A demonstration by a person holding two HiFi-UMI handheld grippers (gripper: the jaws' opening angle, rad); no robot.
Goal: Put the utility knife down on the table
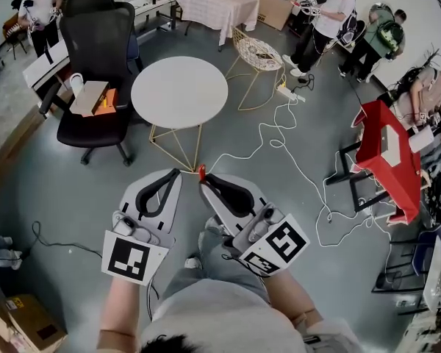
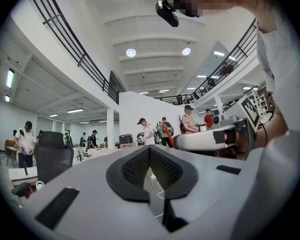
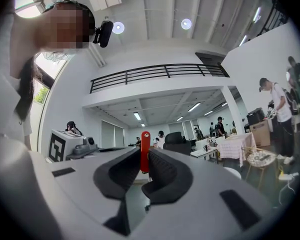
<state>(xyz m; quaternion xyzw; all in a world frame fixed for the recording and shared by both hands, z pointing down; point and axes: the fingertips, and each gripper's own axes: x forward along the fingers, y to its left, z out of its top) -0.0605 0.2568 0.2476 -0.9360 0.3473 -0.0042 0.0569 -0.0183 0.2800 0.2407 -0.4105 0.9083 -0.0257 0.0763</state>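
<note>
The utility knife (image 1: pixel 201 172) is a thin red handle pinched upright at the tips of my right gripper (image 1: pixel 204 182), which is shut on it. In the right gripper view the red knife (image 3: pixel 145 152) sticks up between the black pads. My left gripper (image 1: pixel 177 173) hangs just left of it, shut with nothing between its pads (image 2: pixel 140 166). From the left gripper view the right gripper (image 2: pixel 210 139) and the knife's red tip (image 2: pixel 168 134) show to the right. Both grippers hang in the air in front of the round white table (image 1: pixel 179 92).
A black office chair (image 1: pixel 95 65) holding a box stands left of the table. A gold wire side table (image 1: pixel 256 54) is behind it. A white cable (image 1: pixel 294 160) snakes over the grey floor toward a red stand (image 1: pixel 386 157). Several people stand at the back.
</note>
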